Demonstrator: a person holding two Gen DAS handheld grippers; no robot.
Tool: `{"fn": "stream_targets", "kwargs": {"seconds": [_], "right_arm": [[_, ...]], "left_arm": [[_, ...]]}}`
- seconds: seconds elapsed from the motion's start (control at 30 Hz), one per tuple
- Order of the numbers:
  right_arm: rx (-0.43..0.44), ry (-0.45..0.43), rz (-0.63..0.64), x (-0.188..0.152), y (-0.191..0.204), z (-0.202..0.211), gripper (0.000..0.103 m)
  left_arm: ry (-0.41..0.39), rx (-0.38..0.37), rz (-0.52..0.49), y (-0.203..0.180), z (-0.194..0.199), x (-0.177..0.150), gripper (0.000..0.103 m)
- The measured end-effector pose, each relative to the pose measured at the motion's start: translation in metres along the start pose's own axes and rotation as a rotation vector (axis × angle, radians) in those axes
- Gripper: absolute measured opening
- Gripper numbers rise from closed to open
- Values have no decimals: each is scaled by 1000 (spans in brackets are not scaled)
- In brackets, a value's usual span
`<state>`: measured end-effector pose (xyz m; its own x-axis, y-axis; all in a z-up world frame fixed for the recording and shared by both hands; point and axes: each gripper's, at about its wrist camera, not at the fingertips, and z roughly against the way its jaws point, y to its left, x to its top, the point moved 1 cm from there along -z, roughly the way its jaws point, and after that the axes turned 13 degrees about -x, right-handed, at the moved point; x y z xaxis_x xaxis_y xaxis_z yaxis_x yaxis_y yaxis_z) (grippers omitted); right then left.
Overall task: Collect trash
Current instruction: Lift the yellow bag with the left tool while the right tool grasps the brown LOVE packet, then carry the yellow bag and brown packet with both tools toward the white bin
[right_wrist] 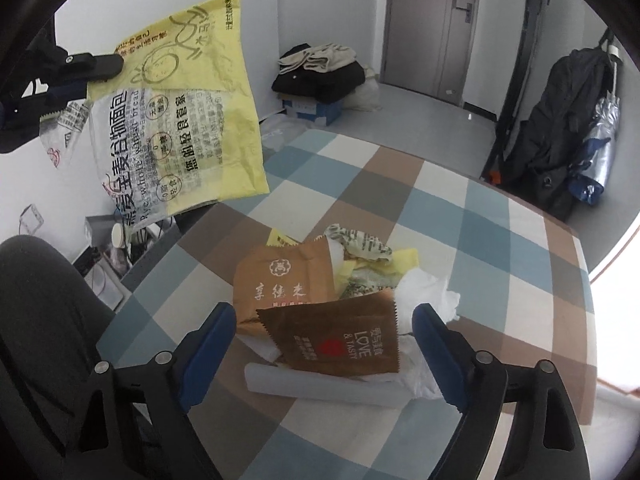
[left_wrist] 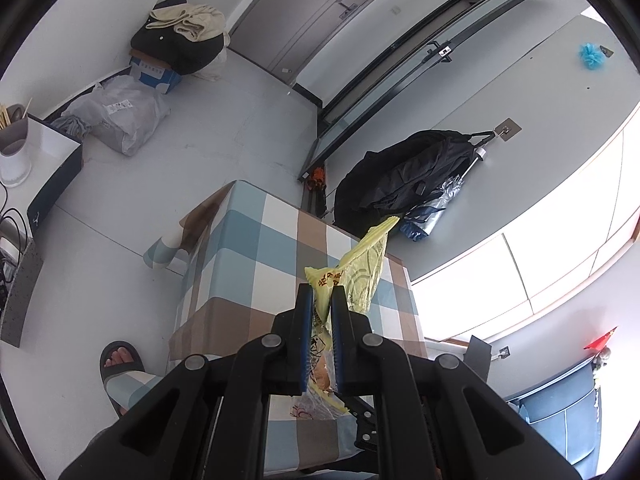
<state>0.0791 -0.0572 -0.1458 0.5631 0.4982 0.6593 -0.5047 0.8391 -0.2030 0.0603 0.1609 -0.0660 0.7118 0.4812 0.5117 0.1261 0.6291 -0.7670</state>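
Observation:
My left gripper [left_wrist: 321, 300] is shut on a yellow and clear bread bag [left_wrist: 362, 270] and holds it in the air above the table's left side; the bag also shows in the right wrist view [right_wrist: 180, 120], hanging from the left gripper [right_wrist: 86, 66]. My right gripper [right_wrist: 324, 316] is open just above a pile of trash on the checked tablecloth [right_wrist: 500, 240]: two brown snack wrappers [right_wrist: 344, 340] [right_wrist: 280, 284], crumpled paper [right_wrist: 364, 248], white tissue [right_wrist: 424, 296] and a grey tube-like piece [right_wrist: 320, 388].
A black bag and folded umbrella [right_wrist: 560, 140] hang on the wall at the far right. Clothes on boxes [right_wrist: 320, 76] sit on the floor near the door. A person's sandalled foot [left_wrist: 118, 364] is beside the table. A utensil holder [left_wrist: 14, 148] stands on the left shelf.

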Motion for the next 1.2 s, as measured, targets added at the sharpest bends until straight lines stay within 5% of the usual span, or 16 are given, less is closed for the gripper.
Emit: {"fn": "stream_targets", "kwargs": {"seconds": [0.13, 0.3, 0.8, 1.2], "right_arm": [[-13, 19, 5, -2, 0, -5, 67], [-2, 27, -46, -1, -12, -3, 61], [108, -105, -206, 12, -54, 47, 59], [134, -209, -350, 2, -112, 107, 59]], "left_arm": [[10, 1, 12, 3, -1, 0, 5], [18, 4, 16, 3, -3, 0, 5], [42, 60, -33, -21, -8, -4, 5], [97, 48, -127, -78, -39, -16, 5]]}}
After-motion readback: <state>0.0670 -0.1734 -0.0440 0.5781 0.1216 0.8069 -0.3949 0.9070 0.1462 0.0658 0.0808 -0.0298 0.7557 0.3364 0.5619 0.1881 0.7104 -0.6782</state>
